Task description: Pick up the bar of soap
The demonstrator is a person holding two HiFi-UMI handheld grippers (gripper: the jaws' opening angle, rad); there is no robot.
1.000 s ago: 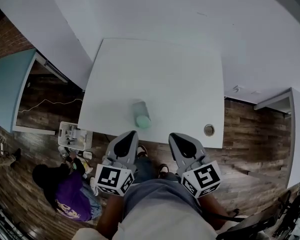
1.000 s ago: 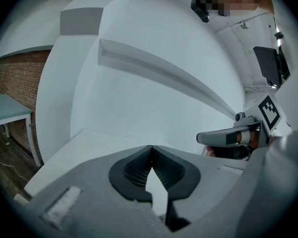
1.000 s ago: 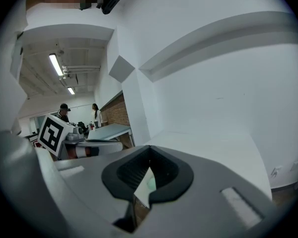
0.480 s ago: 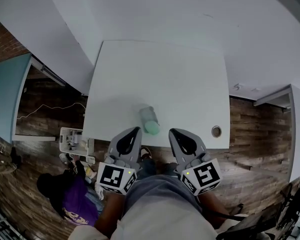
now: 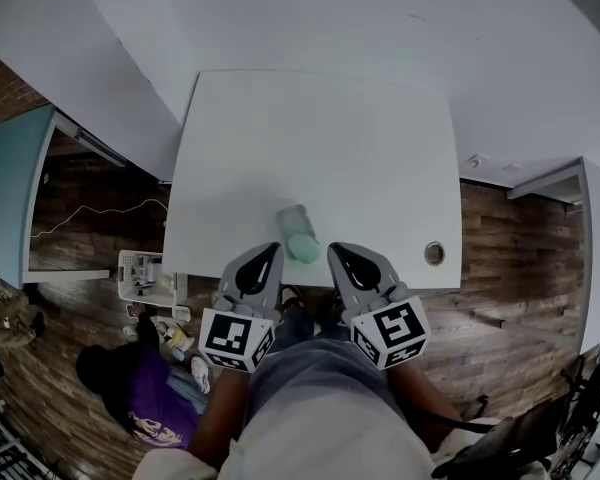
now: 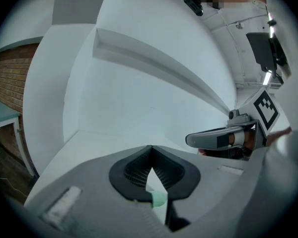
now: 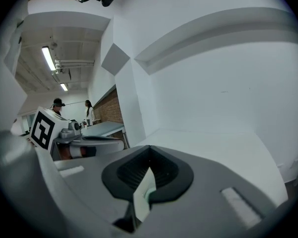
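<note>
The pale green bar of soap (image 5: pixel 298 234) lies on the white table (image 5: pixel 320 138), close to its near edge. My left gripper (image 5: pixel 270 251) reaches the table edge just left of the soap, jaws shut and empty. My right gripper (image 5: pixel 336 251) sits just right of the soap, also shut and empty. The soap lies between and slightly beyond the two tips. In the left gripper view a green sliver of the soap (image 6: pixel 159 198) shows below the closed left gripper (image 6: pixel 150 150). The right gripper view has the closed right gripper (image 7: pixel 149 151) aimed over the tabletop.
A round cable hole (image 5: pixel 434 254) sits in the table's near right corner. On the wooden floor to the left are a person in purple (image 5: pixel 145 398) and a small plastic basket (image 5: pixel 140 273). A light blue table (image 5: pixel 10 188) stands at far left. White walls rise behind the table.
Both grippers have moved forward toward the table, and their tips now flank the soap at the near edge. Both jaws stayed shut.
</note>
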